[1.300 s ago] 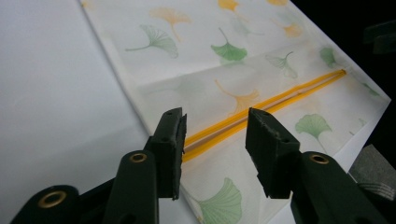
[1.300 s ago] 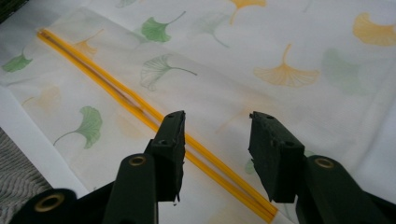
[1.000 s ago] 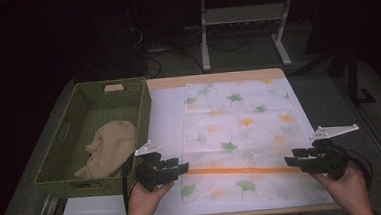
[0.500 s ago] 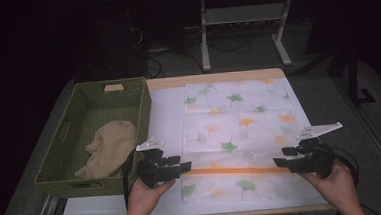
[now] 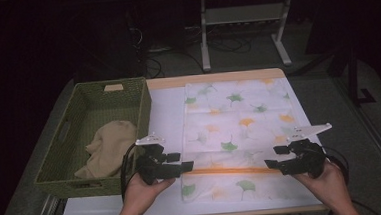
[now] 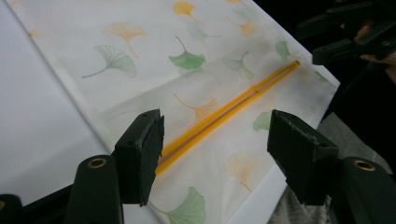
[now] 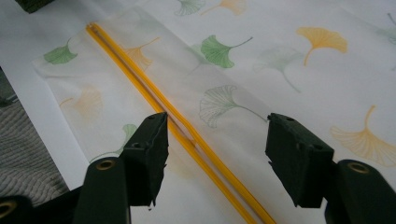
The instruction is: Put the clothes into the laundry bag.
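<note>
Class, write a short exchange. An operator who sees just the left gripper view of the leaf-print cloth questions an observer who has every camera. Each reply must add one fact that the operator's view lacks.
Operator: Is the other gripper pinching the cloth?
Observer: No. The right gripper has just been opening its jaws. They stand apart over the orange stripe, with the leaf-print cloth lying flat beneath them, ungripped.
Operator: What lies beyond the cloth on the person's left side?
Observer: A green woven basket stands beside it, with a crumpled beige cloth inside.
</note>
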A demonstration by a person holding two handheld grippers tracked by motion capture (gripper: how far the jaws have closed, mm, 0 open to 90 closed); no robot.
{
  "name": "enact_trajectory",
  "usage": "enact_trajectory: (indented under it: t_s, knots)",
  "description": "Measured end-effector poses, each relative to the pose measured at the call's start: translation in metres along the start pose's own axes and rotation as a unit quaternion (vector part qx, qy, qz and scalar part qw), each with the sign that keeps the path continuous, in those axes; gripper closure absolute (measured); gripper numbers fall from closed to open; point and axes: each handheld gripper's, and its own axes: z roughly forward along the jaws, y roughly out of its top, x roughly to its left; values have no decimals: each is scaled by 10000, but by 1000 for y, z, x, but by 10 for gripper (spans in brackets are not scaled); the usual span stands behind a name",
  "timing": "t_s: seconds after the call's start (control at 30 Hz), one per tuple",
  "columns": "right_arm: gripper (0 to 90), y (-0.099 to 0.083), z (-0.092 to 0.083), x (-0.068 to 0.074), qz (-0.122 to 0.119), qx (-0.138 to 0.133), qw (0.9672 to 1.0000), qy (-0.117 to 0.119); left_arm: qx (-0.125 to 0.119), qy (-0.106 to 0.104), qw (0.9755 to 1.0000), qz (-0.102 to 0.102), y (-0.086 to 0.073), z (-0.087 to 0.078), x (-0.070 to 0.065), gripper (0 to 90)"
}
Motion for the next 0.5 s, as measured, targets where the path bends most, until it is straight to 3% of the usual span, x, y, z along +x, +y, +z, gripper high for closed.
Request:
enact_trajectory:
  t_s: [0.07, 0.17, 0.33, 0.37, 0.5]
  knots:
    - [380, 0, 3, 1, -32, 16, 10000, 9, 32, -89, 9999, 44, 2, -4, 1, 331]
    - [365, -2, 10, 3, -270, 24, 9996, 24, 96, -279, 9995, 69, 6, -9, 2, 301]
    - [360, -4, 15, 5, -312, 65, 9995, 80, 79, -446, 9990, 28, 12, -21, 7, 289]
    - [357, -4, 17, 5, -301, 77, 9995, 92, 11, -538, 9986, 8, 15, -30, 9, 289]
    - [346, -7, 20, 4, -273, 120, 9995, 126, -29, -508, 9987, 89, 23, -50, 16, 285]
